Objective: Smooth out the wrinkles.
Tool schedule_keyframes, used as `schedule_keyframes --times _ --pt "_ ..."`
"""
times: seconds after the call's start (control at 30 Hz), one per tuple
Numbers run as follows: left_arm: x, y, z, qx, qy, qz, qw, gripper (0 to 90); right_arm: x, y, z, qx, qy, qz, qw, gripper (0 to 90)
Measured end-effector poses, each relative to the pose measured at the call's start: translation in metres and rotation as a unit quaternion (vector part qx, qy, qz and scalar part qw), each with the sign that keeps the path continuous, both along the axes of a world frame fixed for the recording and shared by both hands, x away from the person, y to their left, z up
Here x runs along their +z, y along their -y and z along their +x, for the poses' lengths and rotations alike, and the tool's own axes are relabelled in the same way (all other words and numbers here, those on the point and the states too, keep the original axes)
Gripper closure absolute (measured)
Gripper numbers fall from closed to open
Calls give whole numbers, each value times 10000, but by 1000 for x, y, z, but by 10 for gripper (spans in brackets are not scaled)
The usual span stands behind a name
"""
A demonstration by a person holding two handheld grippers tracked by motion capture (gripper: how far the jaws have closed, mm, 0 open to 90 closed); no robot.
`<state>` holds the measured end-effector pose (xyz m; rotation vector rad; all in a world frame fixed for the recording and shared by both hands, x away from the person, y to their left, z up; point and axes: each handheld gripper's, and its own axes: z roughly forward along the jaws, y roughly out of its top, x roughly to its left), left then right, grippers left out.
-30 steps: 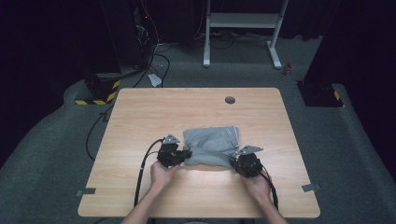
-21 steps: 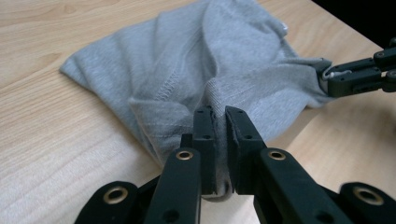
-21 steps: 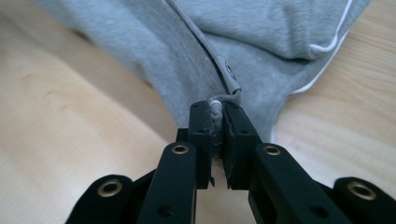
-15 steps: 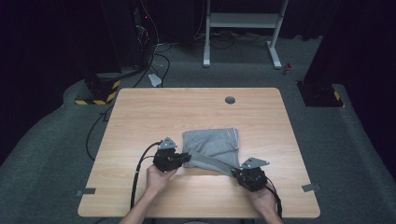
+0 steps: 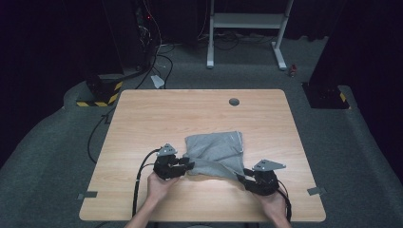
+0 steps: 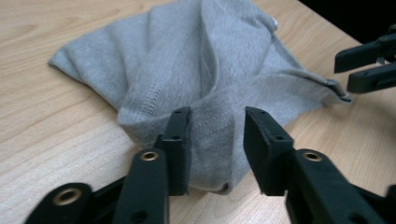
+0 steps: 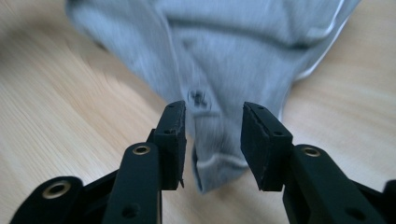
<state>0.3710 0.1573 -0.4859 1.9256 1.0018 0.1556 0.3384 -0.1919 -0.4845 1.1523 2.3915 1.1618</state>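
The left claw (image 6: 212, 140) stands spread, its jaws having just opened; a folded corner of the grey garment (image 6: 205, 70) lies between them, but the pads do not press on it. In the high view the left claw (image 5: 186, 166) sits at the garment's near left corner. The right claw (image 7: 210, 140) is likewise spread, its jaws having just opened, with a narrow stretched-out end of the grey garment (image 7: 219, 56) running between the pads, loose. A small round mark or button shows on that strip, too blurred to read; thin white edging runs along its border. In the high view the right claw (image 5: 243, 178) is at the garment's near right tip.

The grey garment (image 5: 216, 152) lies crumpled on the worktop (image 5: 190, 114), a little toward the near side of its middle. Bare wood lies open on all sides: a wide stretch toward the far edge, broad margins left and right, and a narrower band between the claws and the near edge. A small round grommet (image 5: 234, 101) sits near the far edge. No readable writing is visible on the cloth.
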Motion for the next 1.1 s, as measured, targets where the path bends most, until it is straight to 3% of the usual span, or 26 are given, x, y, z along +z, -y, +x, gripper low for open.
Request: schedule_keyframes --times 0.13,0.23,0.5,0.6,0.7,0.87,0.93,1.1 --pt "7 1 4 71 19 -12 10000 532 17 -2 15 -173 95 74 9998 601" --pt "12 3 10 168 -6 -23 9999 501 23 -10 40 -379 66 -34 9993 602" --pt "12 12 30 395 -330 87 9986 451 19 -40 100 -715 -242 -291 9967 584" --pt "11 14 35 407 -421 145 9982 437 16 -45 114 -849 -382 -243 9954 580" --pt "10 15 36 404 -417 198 9981 457 15 -50 122 -862 -510 -211 9948 625" --pt "5 15 33 266 -495 242 9981 573 12 -52 127 -851 -745 -356 9929 809" --pt "4 15 33 233 -529 247 9980 619 11 -51 127 -779 -728 -402 9935 869" --pt "3 14 31 137 -510 305 9981 744 15 -52 122 -703 -555 -445 9950 885"
